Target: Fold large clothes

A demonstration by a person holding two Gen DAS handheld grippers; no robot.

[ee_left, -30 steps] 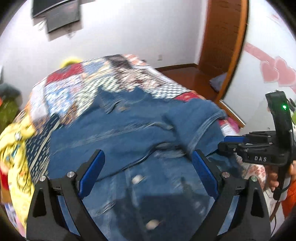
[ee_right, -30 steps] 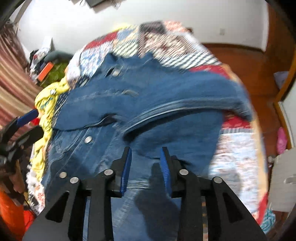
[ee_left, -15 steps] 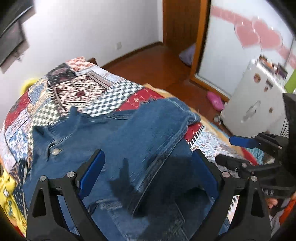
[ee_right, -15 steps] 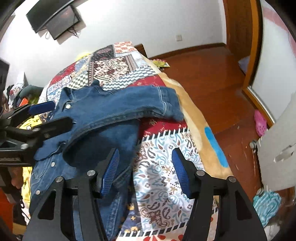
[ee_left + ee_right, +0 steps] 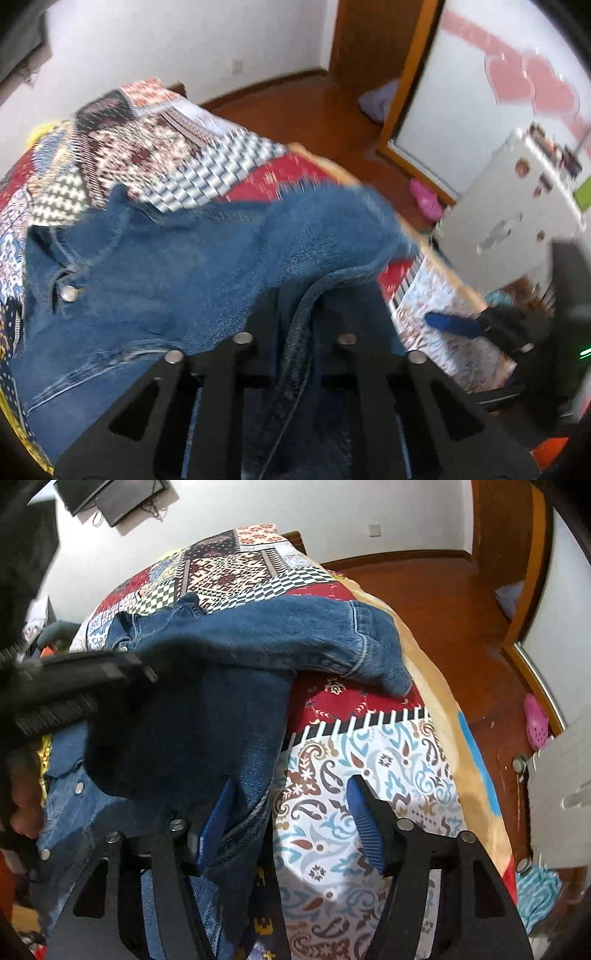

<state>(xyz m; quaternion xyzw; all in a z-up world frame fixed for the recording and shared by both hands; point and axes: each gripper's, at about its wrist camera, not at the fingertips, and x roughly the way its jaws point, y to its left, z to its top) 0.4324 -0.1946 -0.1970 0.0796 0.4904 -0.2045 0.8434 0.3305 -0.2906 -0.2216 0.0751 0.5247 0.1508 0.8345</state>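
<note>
I have the denim jacket (image 5: 229, 686) on the patchwork quilt (image 5: 369, 775), 1 sleeve folded across. Left gripper (image 5: 295, 332) clamps its hem; right gripper (image 5: 291, 819) jaws are opening around the edge. Remaining folds pending.

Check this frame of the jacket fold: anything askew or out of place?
The denim jacket lies skewed on the patchwork quilt, one sleeve stretched toward the bed's edge. The left hand-held gripper is closing on a denim edge; the right hand-held gripper is opening, hem between its pads. Nothing looks damaged.
</note>
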